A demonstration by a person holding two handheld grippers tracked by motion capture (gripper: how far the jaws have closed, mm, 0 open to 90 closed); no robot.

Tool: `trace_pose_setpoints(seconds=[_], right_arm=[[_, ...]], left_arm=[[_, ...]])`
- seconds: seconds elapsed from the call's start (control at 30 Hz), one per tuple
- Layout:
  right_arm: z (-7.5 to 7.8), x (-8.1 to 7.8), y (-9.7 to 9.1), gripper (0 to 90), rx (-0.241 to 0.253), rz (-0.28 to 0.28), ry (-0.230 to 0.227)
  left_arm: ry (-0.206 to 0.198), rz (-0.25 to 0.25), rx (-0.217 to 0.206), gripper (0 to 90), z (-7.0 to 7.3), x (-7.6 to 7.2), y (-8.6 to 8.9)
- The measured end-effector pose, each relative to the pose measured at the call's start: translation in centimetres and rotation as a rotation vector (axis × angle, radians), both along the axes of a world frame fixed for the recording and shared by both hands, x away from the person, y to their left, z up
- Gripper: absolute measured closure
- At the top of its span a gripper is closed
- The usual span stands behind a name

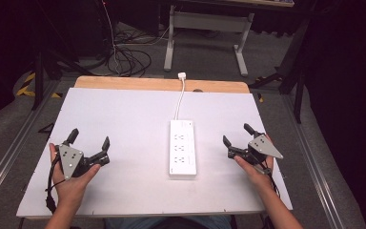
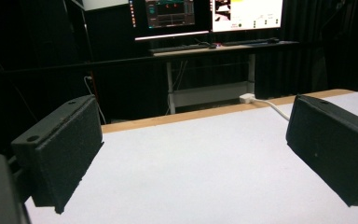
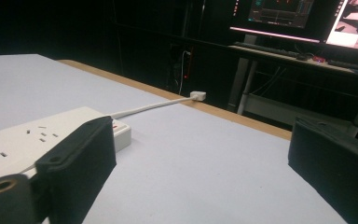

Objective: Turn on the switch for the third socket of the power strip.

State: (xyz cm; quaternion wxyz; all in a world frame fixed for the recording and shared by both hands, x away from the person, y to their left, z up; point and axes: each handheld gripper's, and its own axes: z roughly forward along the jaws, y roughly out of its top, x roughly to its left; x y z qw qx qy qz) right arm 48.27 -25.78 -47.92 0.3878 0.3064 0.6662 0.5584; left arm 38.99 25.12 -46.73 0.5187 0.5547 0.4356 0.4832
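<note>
Strip (image 1: 182, 149): frame centre, untouched.
Left gripper (image 1: 89, 141): lower left, wide open, empty.
Right gripper (image 1: 236, 134): wide open, empty.
Progress: nothing begun.

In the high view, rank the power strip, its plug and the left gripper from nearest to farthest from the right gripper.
From the right gripper:
1. Power strip, mid-table, just beside it.
2. Plug, off the far edge.
3. Left gripper, across the table.

In the right tool's view its own left jaw covers part of the white plastic power strip (image 3: 23, 140), and the monitors (image 3: 303, 14) get chopped by the top edge.
</note>
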Motion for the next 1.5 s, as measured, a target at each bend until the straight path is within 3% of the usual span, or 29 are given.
trace_pose_setpoints(seconds=[0.63,0.93,1.33,1.5], right_arm=[[0.19,-0.12,-0.13,35.8,-0.003,0.031,0.009],[0.27,-0.19,-0.13,43.6,-0.007,0.051,0.021],[0.56,-0.28,-0.52,61.5,0.011,0.085,0.067],[0.86,-0.27,-0.64,72.2,-0.024,0.115,0.114]], left_arm=[[0.003,-0.008,0.001,4.6,-0.05,0.02,-0.07],[0.004,-0.01,0.003,4.7,-0.05,0.04,-0.07],[0.006,-0.012,0.006,4.8,-0.06,0.05,-0.05],[0.006,-0.012,0.007,4.9,-0.06,0.06,-0.06]])
